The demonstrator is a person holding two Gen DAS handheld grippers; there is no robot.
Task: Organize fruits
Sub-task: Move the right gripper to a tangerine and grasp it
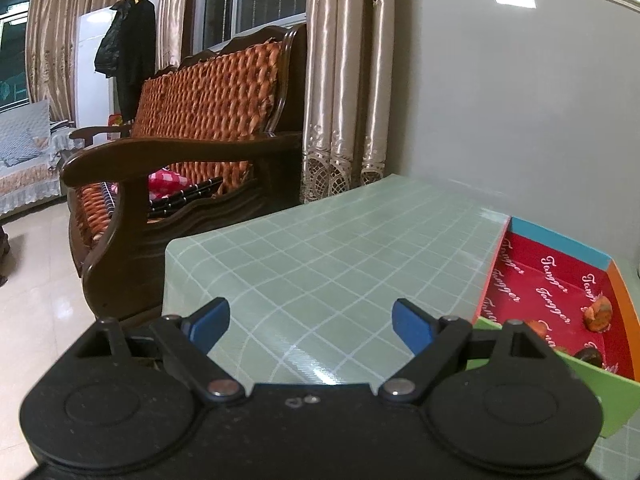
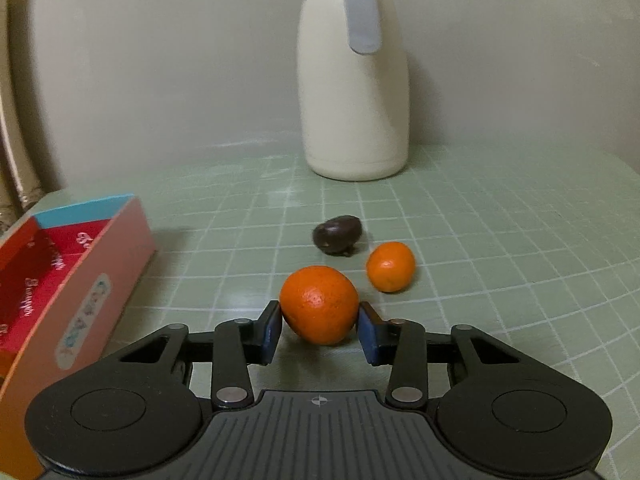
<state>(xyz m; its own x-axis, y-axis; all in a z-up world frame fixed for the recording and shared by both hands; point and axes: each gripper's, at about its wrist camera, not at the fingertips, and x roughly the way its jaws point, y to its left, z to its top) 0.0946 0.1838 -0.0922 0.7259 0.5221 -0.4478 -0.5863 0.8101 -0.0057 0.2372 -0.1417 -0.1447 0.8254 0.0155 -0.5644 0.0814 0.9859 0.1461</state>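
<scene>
My right gripper (image 2: 319,330) points slightly down at the table (image 2: 500,240), its linkage arms folded in and the two blue pads (image 2: 273,334) pressed against the flanks of an orange (image 2: 319,304). So it is gripping that fruit, which sits on the cloth between the pads. The orange is round, with dimpled, glossy skin.

At about 1 o'clock from it, just beside but apart, lies a smaller orange (image 2: 390,267), smoother and a little oval. At 12 o'clock, further back, is a dark fruit (image 2: 338,234), brownish-black, shiny and rounded; I cannot tell what kind. Beyond them, against the wall, stands a cream jug (image 2: 356,92) with a pale grey handle, matte and bottle-shaped.

At 9 o'clock sits the box (image 2: 92,280), cardboard, with a pink outer wall, blue end edge and red printed lining.

My left gripper (image 1: 310,326) also tilts a little downward, over bare cloth, its blue pads (image 1: 412,326) wide apart with nothing between them. The table cover is pale green with a white grid and a slick plastic sheen. At its 3 o'clock the box shows again, with a few orange and dark fruits (image 1: 598,312) lying inside on the red lining. At 10 o'clock, beyond the table, stands a dark wooden bench (image 1: 180,152) with a woven orange back, and satin curtains (image 1: 344,80) hang behind it.
</scene>
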